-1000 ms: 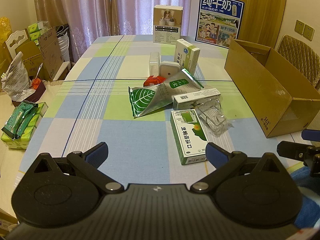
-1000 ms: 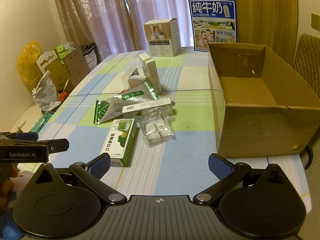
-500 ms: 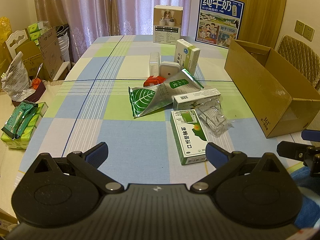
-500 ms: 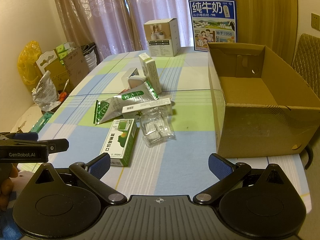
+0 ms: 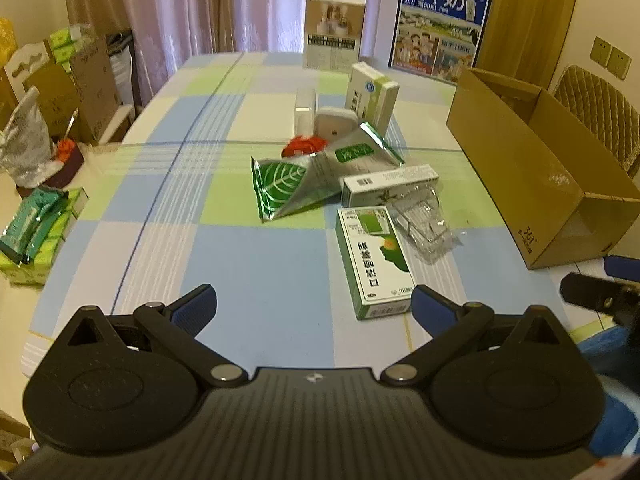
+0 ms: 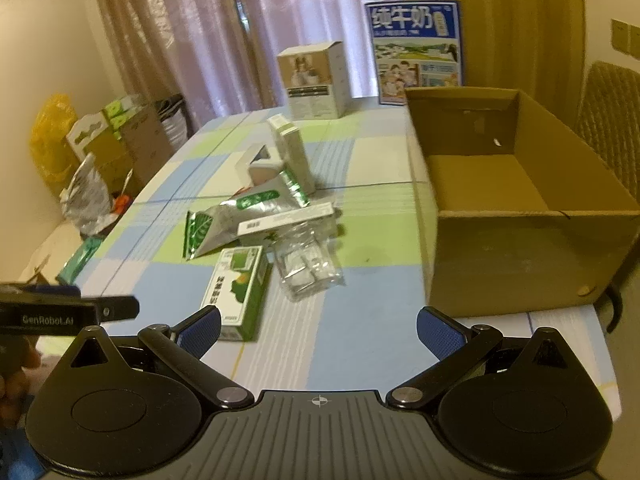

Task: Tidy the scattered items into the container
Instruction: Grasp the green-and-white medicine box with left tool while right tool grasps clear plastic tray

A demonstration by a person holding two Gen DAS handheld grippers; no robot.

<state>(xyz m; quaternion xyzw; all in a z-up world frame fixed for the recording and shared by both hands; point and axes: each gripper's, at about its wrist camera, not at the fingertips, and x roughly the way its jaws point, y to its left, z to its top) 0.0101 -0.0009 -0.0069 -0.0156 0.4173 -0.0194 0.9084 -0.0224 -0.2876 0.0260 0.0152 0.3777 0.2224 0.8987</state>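
Both tongs hung over the near edge of the checked table (image 5: 248, 264), each spread wide and holding nothing: the left tongs (image 5: 314, 306) faced the clutter from the front, the right tongs (image 6: 319, 330) sat nearer the carton (image 6: 516, 200). That open brown carton stood at the table's right side, nothing visible inside it. The scattered items lay in a loose cluster at mid-table, left of the carton. Nearest the tongs was a green box (image 5: 374, 260) lying flat, with a clear blister pack (image 5: 424, 224) just beside it on the right. Behind them lay a long white box (image 5: 390, 188), touching a silver-green foil pouch (image 5: 308, 180). Farther back were a red packet (image 5: 302, 146), a small white case (image 5: 334, 126) and an upright white-green box (image 5: 372, 96). A milk poster (image 5: 440, 26) and a tall box (image 5: 334, 32) stood at the far end
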